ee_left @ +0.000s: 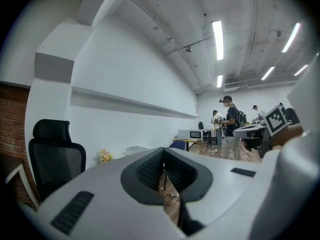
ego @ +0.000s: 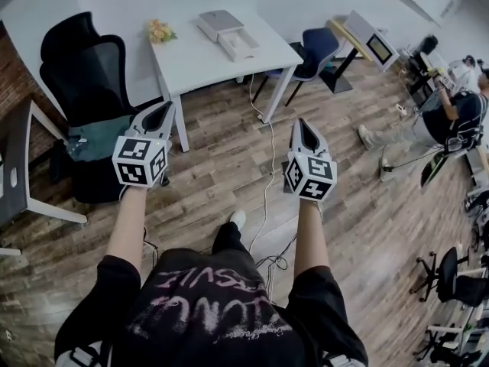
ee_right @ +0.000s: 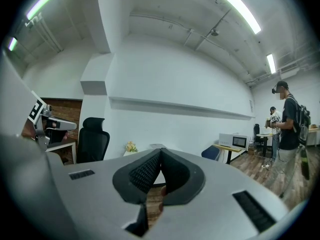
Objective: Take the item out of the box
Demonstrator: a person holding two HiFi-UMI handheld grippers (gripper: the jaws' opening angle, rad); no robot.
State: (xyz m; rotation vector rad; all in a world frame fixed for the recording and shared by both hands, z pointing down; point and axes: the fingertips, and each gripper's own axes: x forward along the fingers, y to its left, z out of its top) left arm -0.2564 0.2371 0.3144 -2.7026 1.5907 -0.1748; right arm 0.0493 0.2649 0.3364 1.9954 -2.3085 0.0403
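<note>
Standing on the white table, the white box is seen; its contents cannot be made out. The left gripper and right gripper are pressed together, empty, well apart from it.

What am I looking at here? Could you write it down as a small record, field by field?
Left gripper: shut, empty, pointing toward the table
Right gripper: shut, empty, pointing the same way
White table: ahead of both grippers
Box: white, on the table, apart from both grippers
Flowers: at the table's far left corner
Black chair: left of the table
Blue chair: at the table's right
Task stage: box not yet reached
</note>
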